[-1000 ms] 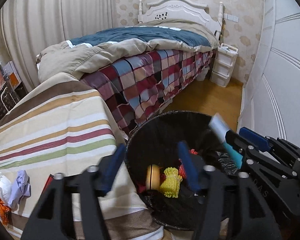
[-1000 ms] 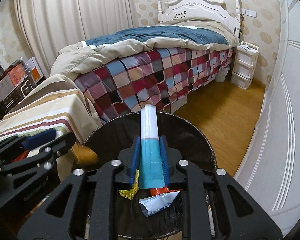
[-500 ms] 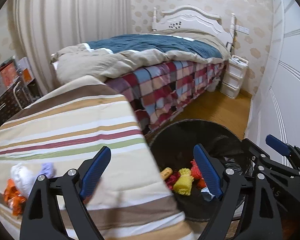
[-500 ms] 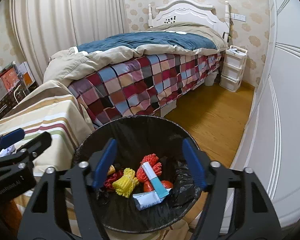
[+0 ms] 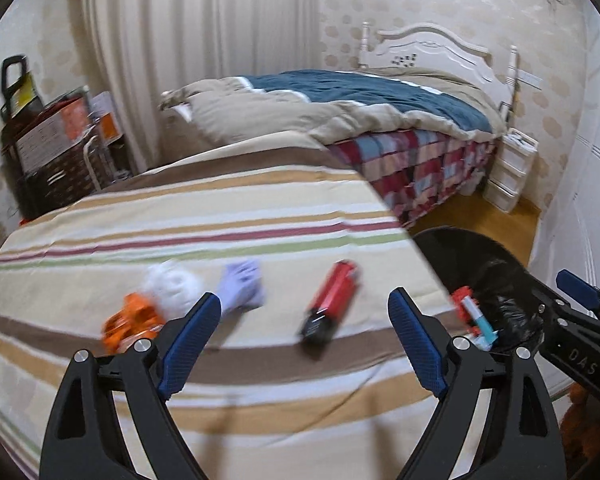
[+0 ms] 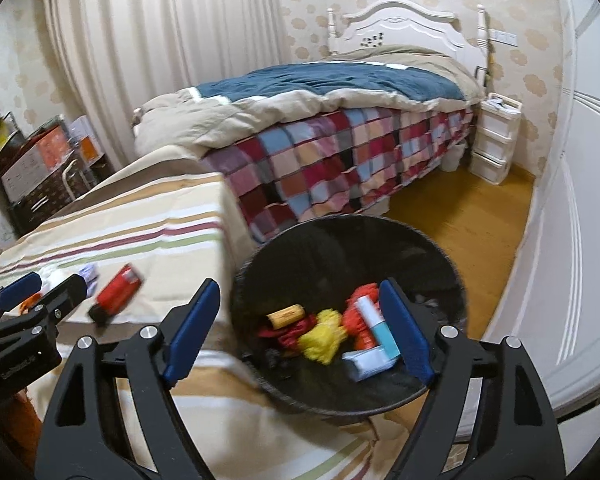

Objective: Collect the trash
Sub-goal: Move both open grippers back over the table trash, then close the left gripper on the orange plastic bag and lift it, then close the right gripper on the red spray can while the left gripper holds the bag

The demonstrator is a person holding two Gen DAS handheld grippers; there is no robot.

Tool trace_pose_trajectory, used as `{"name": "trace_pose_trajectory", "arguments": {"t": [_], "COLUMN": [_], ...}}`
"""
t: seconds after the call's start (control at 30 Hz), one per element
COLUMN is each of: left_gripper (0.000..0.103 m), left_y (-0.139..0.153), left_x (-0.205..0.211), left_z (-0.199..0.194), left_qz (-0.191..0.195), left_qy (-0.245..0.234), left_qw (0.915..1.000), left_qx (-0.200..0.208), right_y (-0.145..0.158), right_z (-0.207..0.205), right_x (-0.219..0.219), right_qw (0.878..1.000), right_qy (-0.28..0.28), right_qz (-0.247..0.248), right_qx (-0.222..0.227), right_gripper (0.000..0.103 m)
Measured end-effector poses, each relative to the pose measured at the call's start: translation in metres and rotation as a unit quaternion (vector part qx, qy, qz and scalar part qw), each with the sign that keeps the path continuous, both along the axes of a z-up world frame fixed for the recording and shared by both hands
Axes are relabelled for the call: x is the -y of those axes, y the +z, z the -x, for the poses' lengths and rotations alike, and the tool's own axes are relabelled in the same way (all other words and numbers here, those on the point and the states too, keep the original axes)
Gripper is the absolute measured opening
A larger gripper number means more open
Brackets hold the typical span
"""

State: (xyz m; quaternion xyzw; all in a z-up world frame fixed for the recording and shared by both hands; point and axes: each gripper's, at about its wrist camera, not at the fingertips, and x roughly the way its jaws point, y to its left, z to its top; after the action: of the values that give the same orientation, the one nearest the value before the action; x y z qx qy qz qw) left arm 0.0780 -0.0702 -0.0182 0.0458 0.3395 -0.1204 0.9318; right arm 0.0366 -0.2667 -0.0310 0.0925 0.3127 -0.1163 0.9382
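On the striped tablecloth [image 5: 220, 216] lie a red and black packet [image 5: 332, 304], a purple wad [image 5: 242, 284], a white crumpled tissue [image 5: 172, 288] and an orange wrapper [image 5: 130, 320]. My left gripper [image 5: 304, 296] hovers open just before them, nothing between its fingers. My right gripper [image 6: 300, 292] hangs over the black bin [image 6: 340, 220], its jaws opening and empty. In the bin lie a teal and white tube [image 6: 380, 328], yellow netting [image 6: 326, 336], red netting [image 6: 360, 304] and a brown cork-like piece [image 6: 284, 316].
A bed with a plaid cover [image 6: 340, 152] stands behind the table and bin. White drawers [image 6: 494, 140] sit by the headboard, and white wardrobe doors [image 6: 580, 200] run along the right. Boxes and a rack [image 5: 56, 148] crowd the far left. Wood floor [image 6: 460, 216] lies beyond the bin.
The right gripper opened and the teal tube dropped into the bin. The left gripper swung left from over the bin to over the striped table and opened wider.
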Motion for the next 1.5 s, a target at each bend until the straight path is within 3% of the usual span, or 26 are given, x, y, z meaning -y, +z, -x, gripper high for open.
{"name": "trace_pose_trajectory", "arguments": {"t": [0.3,0.6,0.93,1.37,1.47,1.5], "left_gripper": [0.085,0.084,0.044,0.040,0.040,0.040], "left_y": [-0.012,-0.029,-0.043,-0.037,-0.037,-0.037], "left_x": [-0.067,-0.102,-0.108,-0.129,-0.139,-0.140], "left_z": [0.014,-0.006,-0.025,-0.015,-0.014,-0.015], "left_qz": [-0.003,-0.006,0.017,0.014,0.016,0.017], "left_qy": [0.066,0.098,0.068,0.074,0.085,0.087], "left_qw": [0.9977,0.9940,0.9929,0.9942,0.9933,0.9930], "left_qx": [-0.013,-0.048,-0.096,-0.076,-0.078,-0.078], "right_y": [-0.008,-0.015,-0.017,-0.019,-0.023,-0.024], "right_z": [-0.006,-0.019,-0.041,-0.077,-0.089,-0.091], "right_x": [-0.061,-0.102,-0.118,-0.136,-0.140,-0.141], "right_qw": [0.998,0.995,0.993,0.990,0.990,0.989], "right_qy": [0.061,0.097,0.110,0.122,0.116,0.116], "right_qz": [0.001,0.011,0.008,0.000,-0.002,-0.002], "right_qx": [-0.020,-0.033,-0.042,-0.067,-0.082,-0.087], "right_gripper": [0.080,0.080,0.080,0.079,0.077,0.072]}}
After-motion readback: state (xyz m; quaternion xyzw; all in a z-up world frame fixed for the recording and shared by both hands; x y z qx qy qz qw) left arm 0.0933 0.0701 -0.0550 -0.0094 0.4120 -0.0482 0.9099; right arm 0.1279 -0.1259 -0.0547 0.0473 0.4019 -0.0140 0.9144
